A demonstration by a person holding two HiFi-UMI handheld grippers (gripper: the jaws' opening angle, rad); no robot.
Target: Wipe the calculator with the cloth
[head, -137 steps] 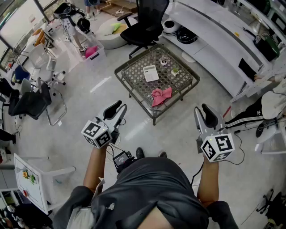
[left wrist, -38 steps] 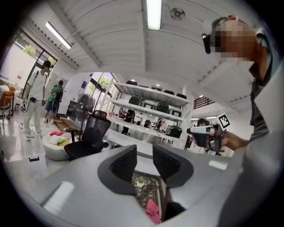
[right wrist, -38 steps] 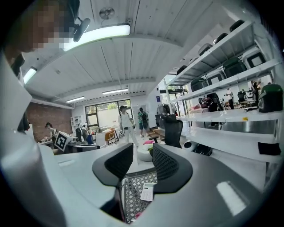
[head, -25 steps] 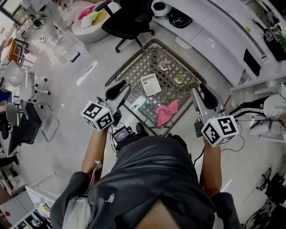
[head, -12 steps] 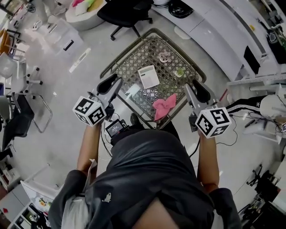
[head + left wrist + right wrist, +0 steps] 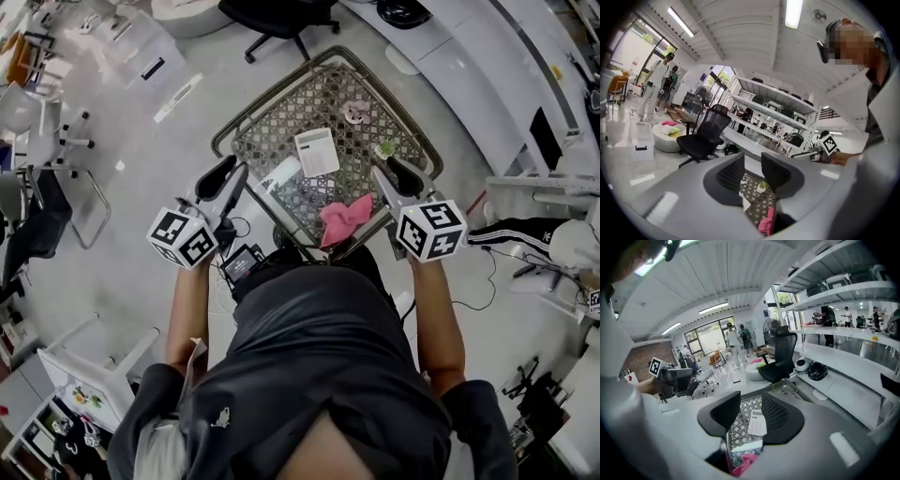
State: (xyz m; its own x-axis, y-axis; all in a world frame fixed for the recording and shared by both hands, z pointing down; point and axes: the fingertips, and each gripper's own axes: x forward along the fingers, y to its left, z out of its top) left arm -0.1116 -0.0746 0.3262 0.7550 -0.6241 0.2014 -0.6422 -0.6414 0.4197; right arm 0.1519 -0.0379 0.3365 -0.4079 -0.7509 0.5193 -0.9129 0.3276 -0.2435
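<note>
A white calculator (image 6: 317,152) lies on the lattice-topped glass table (image 6: 281,120), with a crumpled pink cloth (image 6: 344,218) near the table's front edge. My left gripper (image 6: 232,173) hangs open over the table's left front corner, nothing between its jaws. My right gripper (image 6: 392,176) is open too, just right of the cloth and apart from it. In the right gripper view the calculator (image 6: 757,423) and the cloth (image 6: 743,463) show through the gap of the gripper (image 6: 751,401). In the left gripper view the cloth (image 6: 765,222) shows below the gripper (image 6: 753,161).
A small potted plant (image 6: 385,148), a small round object (image 6: 355,112) and a white card (image 6: 279,173) also sit on the table. A black office chair (image 6: 281,14) stands behind it, a white counter (image 6: 469,66) to the right. My legs are at the table's front edge.
Both grippers have come lower and nearer the table. The right one has moved left towards the cloth. Jaws look unchanged.
</note>
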